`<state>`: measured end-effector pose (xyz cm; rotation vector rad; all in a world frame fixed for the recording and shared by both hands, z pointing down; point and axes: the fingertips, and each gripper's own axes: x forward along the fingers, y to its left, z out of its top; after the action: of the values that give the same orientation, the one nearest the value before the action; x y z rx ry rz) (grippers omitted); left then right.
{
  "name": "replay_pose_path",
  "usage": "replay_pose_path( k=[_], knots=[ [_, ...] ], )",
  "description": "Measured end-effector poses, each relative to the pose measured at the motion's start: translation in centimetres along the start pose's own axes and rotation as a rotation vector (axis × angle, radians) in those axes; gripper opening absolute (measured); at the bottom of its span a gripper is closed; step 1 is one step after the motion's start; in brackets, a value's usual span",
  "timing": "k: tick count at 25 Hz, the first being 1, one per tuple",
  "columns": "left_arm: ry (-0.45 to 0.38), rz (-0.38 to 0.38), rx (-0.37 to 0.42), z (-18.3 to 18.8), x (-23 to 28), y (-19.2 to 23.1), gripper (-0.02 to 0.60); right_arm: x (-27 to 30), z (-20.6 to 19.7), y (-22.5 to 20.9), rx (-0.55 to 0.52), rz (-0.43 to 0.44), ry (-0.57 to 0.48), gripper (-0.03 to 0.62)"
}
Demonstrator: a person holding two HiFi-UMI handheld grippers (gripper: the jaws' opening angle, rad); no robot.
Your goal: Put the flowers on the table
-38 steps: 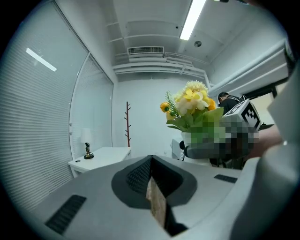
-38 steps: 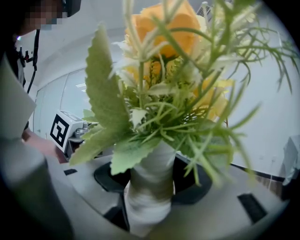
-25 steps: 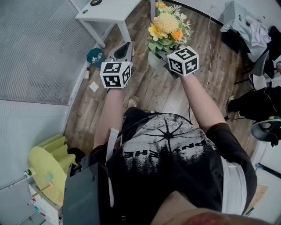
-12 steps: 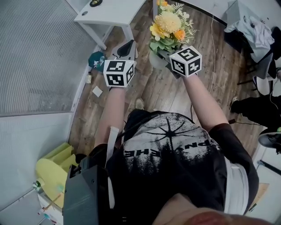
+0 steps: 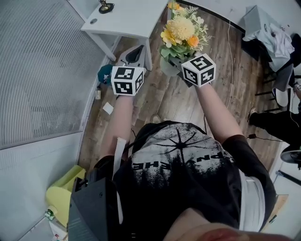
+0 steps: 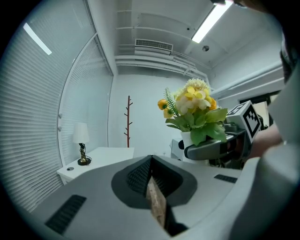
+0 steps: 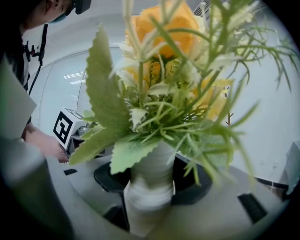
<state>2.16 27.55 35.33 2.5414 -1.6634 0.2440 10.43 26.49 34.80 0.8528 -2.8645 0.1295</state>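
Your right gripper [image 5: 178, 61] holds the flowers [image 5: 181, 29], a yellow and orange bunch standing upright in a pale vase [image 5: 165, 67]. They hang over the wooden floor [image 5: 169, 99], close by the near corner of the white tabletop [image 5: 127, 19]. Your left gripper [image 5: 135, 51] hangs beside it, next to the tabletop's leg [image 5: 148, 55], with nothing showing in it from above. A small dark object [image 5: 104, 6] stands at the tabletop's far edge. On the floor to your left lie a teal thing [image 5: 104, 73] and a white scrap [image 5: 108, 108].
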Motion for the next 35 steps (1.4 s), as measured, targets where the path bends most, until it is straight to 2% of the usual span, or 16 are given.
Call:
replay_pose_path(
  k=[5,10,14,19,26,35],
  knots=[
    [0.008,-0.001,0.015,-0.5,0.2,0.9,0.011,1.3,-0.1,-0.2,0.019,-0.007,-0.018,0.244],
    [0.023,-0.001,0.045,-1.6,1.2,5.4,0.012,6.1,-0.3,-0.5,0.038,-0.01,-0.009,0.244],
    [0.037,-0.004,0.021,-2.3,2.5,10.3,0.011,11.0,-0.4,-1.7,0.051,-0.021,0.031,0.244],
    [0.043,0.009,0.004,-2.5,4.1,12.3,0.011,13.1,0.1,-3.6,0.042,-0.017,0.025,0.244],
    [0.061,0.058,-0.009,-2.8,8.4,15.7,0.011,17.4,0.2,-8.3,0.048,0.015,0.017,0.244],
    [0.072,0.157,-0.029,-1.4,17.7,21.4,0.012,24.8,2.4,-17.8,0.019,0.1,0.003,0.244]
  ],
)
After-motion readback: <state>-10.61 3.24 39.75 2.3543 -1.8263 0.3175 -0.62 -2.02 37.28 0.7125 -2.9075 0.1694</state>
